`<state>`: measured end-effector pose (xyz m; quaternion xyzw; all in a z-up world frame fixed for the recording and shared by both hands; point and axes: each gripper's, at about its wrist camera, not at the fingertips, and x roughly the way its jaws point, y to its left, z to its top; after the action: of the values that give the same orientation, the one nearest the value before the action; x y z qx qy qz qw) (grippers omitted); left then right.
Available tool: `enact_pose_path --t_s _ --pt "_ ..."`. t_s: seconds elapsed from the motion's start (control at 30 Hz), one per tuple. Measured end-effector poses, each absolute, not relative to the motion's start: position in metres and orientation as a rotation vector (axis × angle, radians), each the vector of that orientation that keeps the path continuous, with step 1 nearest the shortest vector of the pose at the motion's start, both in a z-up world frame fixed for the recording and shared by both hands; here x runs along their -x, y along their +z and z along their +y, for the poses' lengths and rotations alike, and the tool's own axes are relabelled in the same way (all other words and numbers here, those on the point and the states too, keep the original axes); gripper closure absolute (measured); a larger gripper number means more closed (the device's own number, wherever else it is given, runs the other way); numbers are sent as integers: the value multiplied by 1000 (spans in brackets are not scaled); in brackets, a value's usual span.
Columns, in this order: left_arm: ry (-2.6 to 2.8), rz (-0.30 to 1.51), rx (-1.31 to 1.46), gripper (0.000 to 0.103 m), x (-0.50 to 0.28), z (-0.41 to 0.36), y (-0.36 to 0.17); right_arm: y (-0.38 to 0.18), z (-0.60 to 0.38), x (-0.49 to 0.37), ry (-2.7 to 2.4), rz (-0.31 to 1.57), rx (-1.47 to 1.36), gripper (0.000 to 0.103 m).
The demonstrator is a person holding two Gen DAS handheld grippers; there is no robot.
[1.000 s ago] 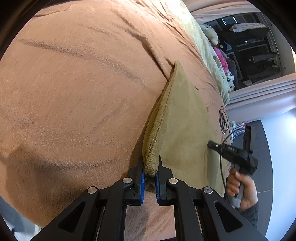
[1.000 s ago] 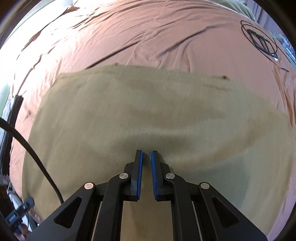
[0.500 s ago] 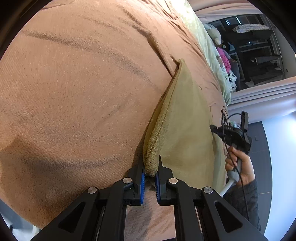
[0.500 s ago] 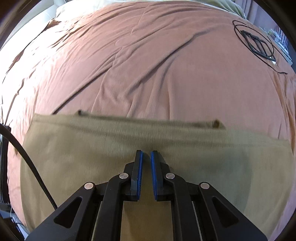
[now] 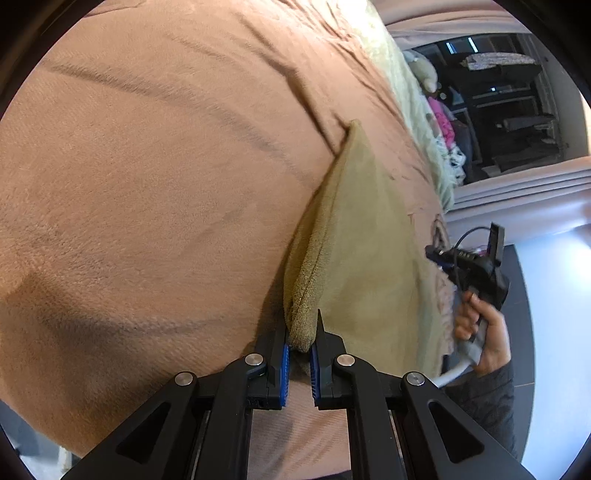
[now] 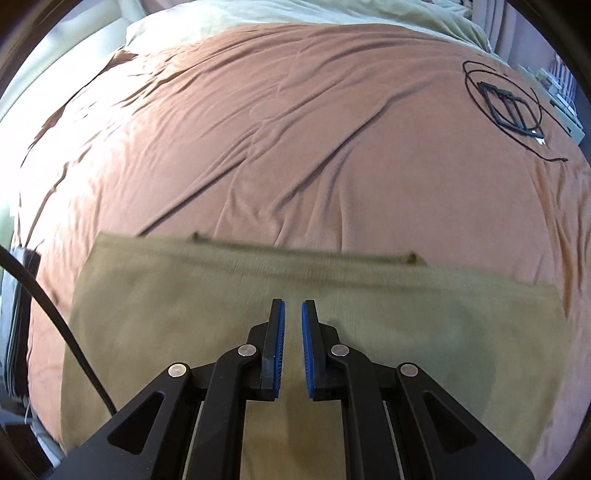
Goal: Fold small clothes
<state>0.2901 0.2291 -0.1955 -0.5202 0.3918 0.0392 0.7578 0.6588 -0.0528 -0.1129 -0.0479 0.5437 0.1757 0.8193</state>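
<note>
On my left camera, my left tongs (image 5: 300,338) are pinched tight on the near corner of the olive-green cloth (image 5: 354,236), the thick hemmed edge bunched between the blue pads. From that corner the cloth runs away across the brown bedspread (image 5: 155,192), its left edge raised in a fold and narrowing to a point further up the bed. To the right in the same view I see my right tongs (image 5: 434,254) from the side, held in a hand (image 5: 484,328) with a dark sleeve (image 5: 491,398) below it, over the far side of the cloth; a cable loops off the tool. On my right camera, the right tongs (image 6: 292,308) point steeply down over the cloth (image 6: 184,332), which spreads wide beneath them and looks blurred. The blue pads stand almost together with only a narrow slit between them, so I read them as closed, and I see no fabric caught in that slit. The far edge of the cloth runs straight across the bedspread (image 6: 295,147), with two small tabs sticking up from it. A coiled black cable (image 6: 502,99) lies on the bedspread at upper right, well apart from the cloth. A pale green sheet (image 6: 332,11) shows at the head of the bed.
</note>
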Motion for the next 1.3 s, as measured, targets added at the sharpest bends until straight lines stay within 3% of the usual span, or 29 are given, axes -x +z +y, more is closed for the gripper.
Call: enact_pose_path --t_s 0.57,1.3 --pt "-80 748 1075 94 -310 220 -130 -88 -82 -551 466 1212 106 97" --pt "-250 701 945 94 -364 182 -58 -106 -128 -437 412 1246 -70 97"
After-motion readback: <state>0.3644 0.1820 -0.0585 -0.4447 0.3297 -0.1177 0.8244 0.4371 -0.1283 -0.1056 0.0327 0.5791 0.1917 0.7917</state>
